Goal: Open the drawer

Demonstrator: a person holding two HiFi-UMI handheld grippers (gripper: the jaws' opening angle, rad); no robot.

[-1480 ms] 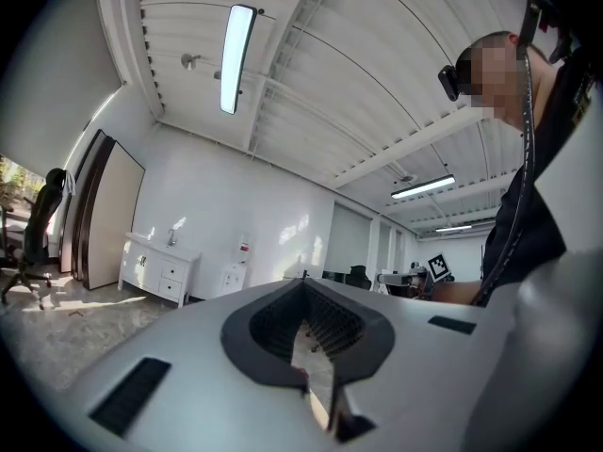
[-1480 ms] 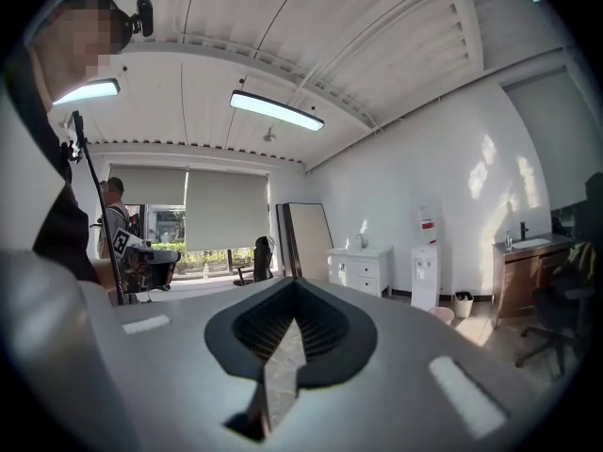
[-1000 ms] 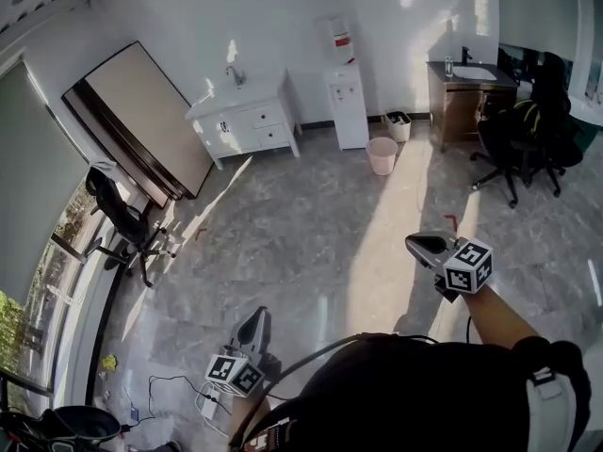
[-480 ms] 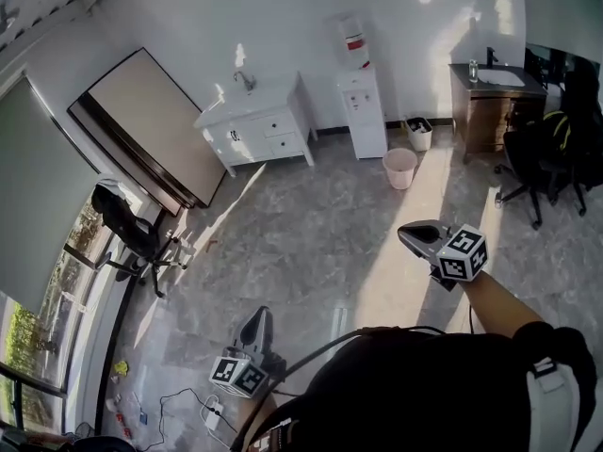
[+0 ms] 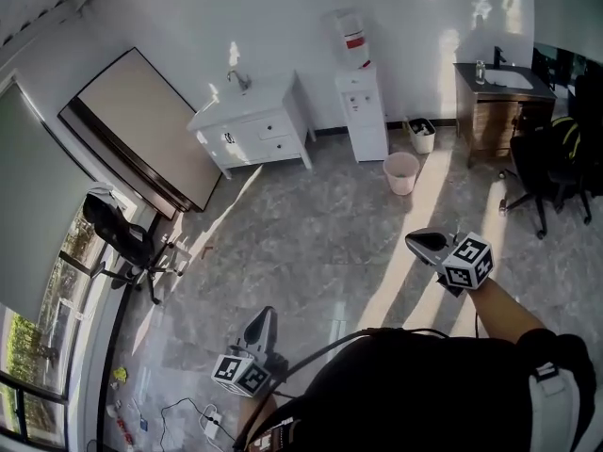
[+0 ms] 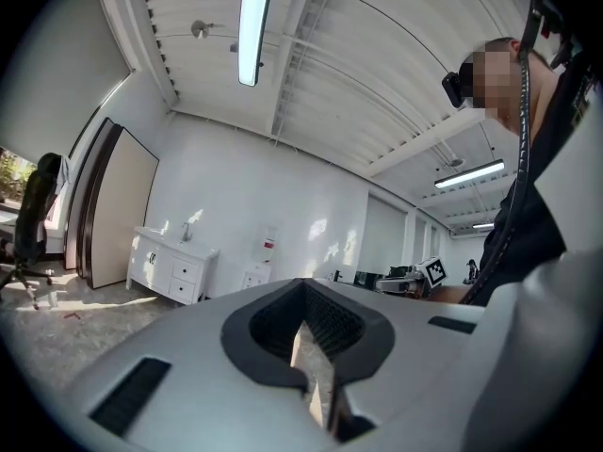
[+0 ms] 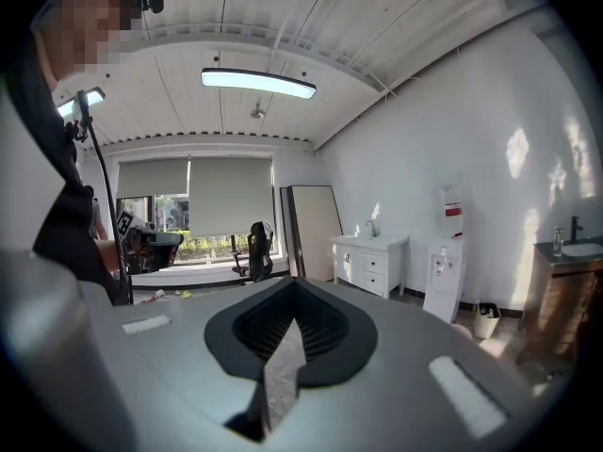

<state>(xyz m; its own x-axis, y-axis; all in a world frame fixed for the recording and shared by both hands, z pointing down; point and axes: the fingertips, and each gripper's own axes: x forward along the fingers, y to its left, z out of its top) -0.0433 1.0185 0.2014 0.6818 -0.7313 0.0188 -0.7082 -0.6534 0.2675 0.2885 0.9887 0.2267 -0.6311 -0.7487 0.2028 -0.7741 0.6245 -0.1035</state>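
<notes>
Wht drawer cabinet [image 5: 254, 135], pink bin [image 5: 401, 172], gry marbled floor [image 5: 301, 243], blk office chair [image 5: 118, 232].

Marble floor [image 5: 311, 224] bears white cabinet [image 5: 252, 135], pink bin [image 5: 401, 172], office chair [image 5: 122, 238].

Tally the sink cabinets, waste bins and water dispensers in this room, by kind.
Sink cabinets: 2 (one white, one brown)
Waste bins: 2 (one pink, one small white)
Water dispenser: 1
Total: 5
</notes>
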